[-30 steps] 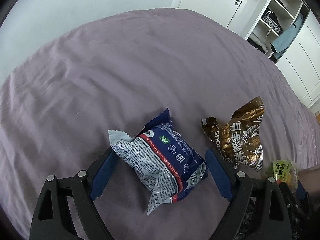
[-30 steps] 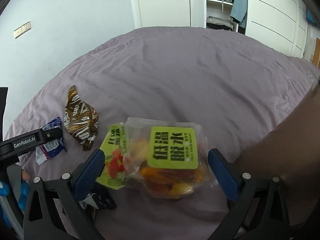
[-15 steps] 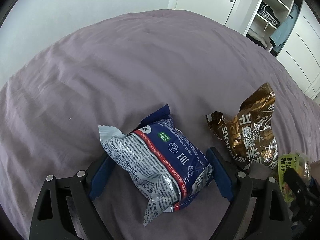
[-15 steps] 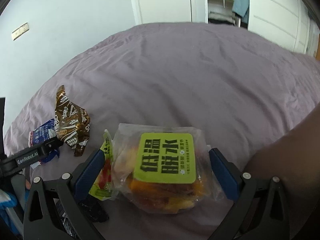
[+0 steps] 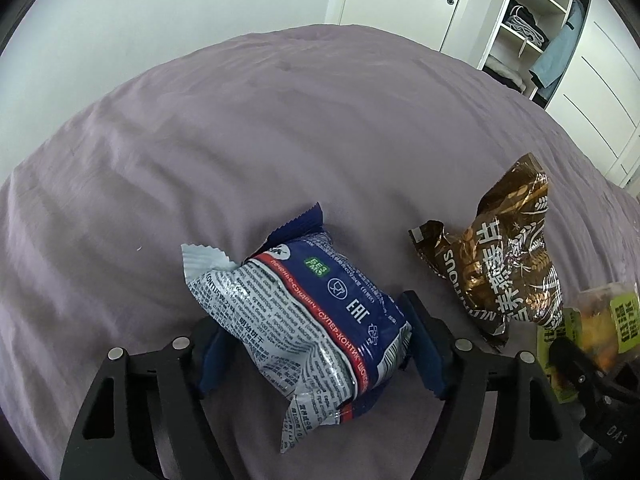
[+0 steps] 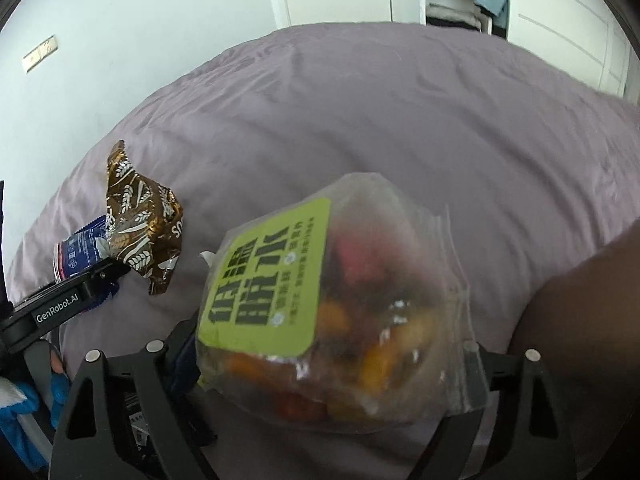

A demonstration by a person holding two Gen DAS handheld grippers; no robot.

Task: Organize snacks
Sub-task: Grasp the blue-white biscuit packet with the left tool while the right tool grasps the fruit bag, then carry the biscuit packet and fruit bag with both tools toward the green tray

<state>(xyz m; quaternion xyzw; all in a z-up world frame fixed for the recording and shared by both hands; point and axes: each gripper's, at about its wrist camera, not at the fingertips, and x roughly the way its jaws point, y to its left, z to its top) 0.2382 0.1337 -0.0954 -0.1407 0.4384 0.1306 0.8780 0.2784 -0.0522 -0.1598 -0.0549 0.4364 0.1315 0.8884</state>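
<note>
The left gripper (image 5: 310,354) points steeply down at the purple bedspread (image 5: 240,128), and its jaws are closing around a blue and silver snack packet (image 5: 304,312). The packet sits between the two blue pads, which press against its sides near its lower half; the crimped silver end sticks out toward the left pad and the other crimped end hangs down below the jaws. The jaws stand at a middling width, set by the bulk of the packet.

Taking that blue packet as the landmark, a crumpled brown and gold snack bag (image 5: 508,264) lies on the bedspread just to its right, apart from it. Farther right of the brown bag, at the edge of the left wrist view, is a clear bag with a green label (image 5: 612,320).

In the right wrist view that clear bag (image 6: 332,300), full of orange and red pieces, fills the space between the jaws of the right gripper (image 6: 332,364) and appears tilted, clear of the bedspread. The pads are mostly hidden behind the bag, so the grip looks firm but contact cannot be seen on both sides. From here the blue packet (image 6: 82,254) shows at far left, partly behind the brown bag (image 6: 140,232).
</note>
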